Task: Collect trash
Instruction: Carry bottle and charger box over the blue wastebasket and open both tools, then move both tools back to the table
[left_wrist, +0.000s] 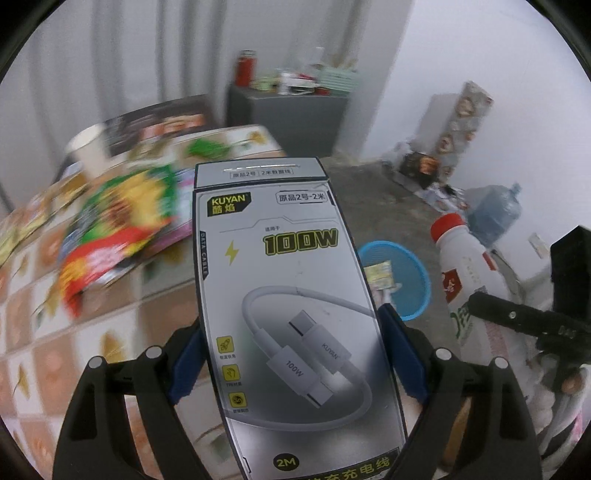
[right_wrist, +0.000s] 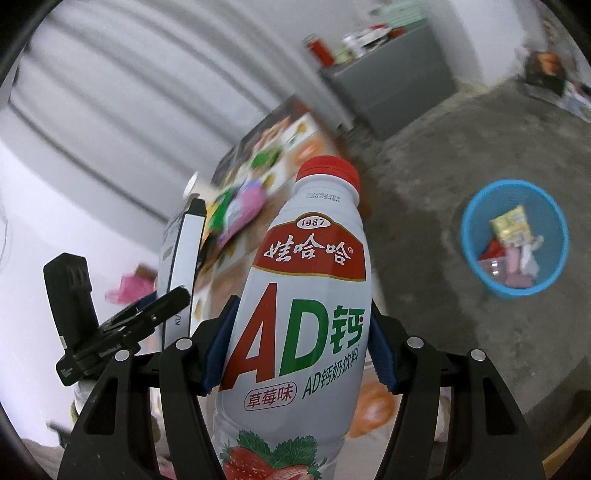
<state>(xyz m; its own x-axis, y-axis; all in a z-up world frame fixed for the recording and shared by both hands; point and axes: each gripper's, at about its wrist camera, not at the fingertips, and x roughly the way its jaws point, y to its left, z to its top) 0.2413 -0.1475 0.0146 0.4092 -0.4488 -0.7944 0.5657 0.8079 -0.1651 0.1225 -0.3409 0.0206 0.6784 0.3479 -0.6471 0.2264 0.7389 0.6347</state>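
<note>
My left gripper (left_wrist: 295, 354) is shut on a grey data-cable box (left_wrist: 288, 295) and holds it upright above the table's edge. My right gripper (right_wrist: 299, 343) is shut on a white drink bottle (right_wrist: 306, 295) with a red cap and strawberry label. The bottle (left_wrist: 469, 266) also shows at the right of the left wrist view, and the box (right_wrist: 181, 254) at the left of the right wrist view. A blue trash basket (right_wrist: 554, 206) stands on the concrete floor with several wrappers inside; it also shows in the left wrist view (left_wrist: 417, 273), partly behind the box.
A table with a patterned cloth (left_wrist: 74, 332) holds colourful snack bags (left_wrist: 122, 229) and a paper cup (left_wrist: 90, 147). A grey cabinet (left_wrist: 291, 118) with clutter stands by the far wall. A water jug (left_wrist: 496, 210) and boxes sit on the floor at right.
</note>
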